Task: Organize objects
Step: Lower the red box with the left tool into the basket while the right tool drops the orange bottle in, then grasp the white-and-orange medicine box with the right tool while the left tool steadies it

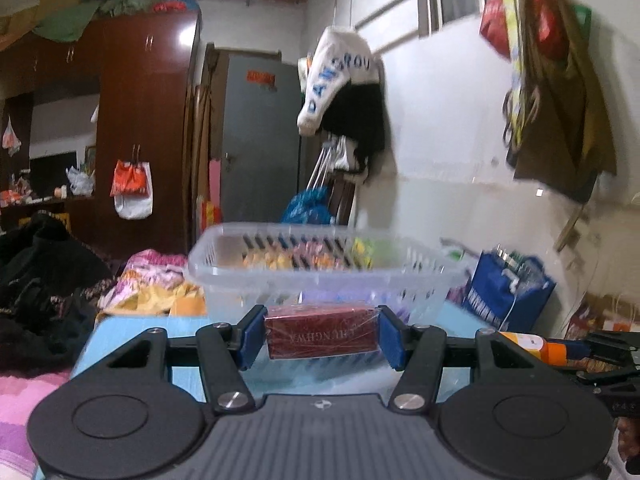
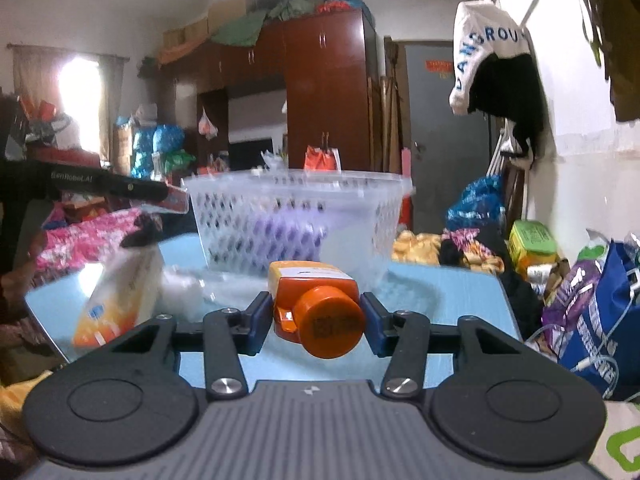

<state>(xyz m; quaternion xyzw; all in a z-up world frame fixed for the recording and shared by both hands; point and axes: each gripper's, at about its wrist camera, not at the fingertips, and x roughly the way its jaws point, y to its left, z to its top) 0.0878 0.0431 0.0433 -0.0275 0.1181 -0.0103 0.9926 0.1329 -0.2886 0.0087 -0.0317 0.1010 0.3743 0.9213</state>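
My left gripper (image 1: 321, 336) is shut on a dark red cigarette box (image 1: 321, 333), held above the blue table (image 1: 132, 330) just in front of a clear plastic basket (image 1: 320, 268). My right gripper (image 2: 316, 320) is shut on an orange bottle (image 2: 316, 312), its cap pointing back at the camera, also in front of the basket (image 2: 296, 220). The right gripper with the bottle (image 1: 536, 346) shows at the right edge of the left wrist view. The left gripper (image 2: 152, 196) shows at the left of the right wrist view.
A white and orange packet (image 2: 116, 300) and clear plastic wrap (image 2: 192, 284) lie on the table (image 2: 440, 288) left of the bottle. A blue bag (image 2: 600, 320) stands right of the table. Clothes and bedding (image 1: 48, 280) lie to the left. A wardrobe (image 1: 140, 120) stands behind.
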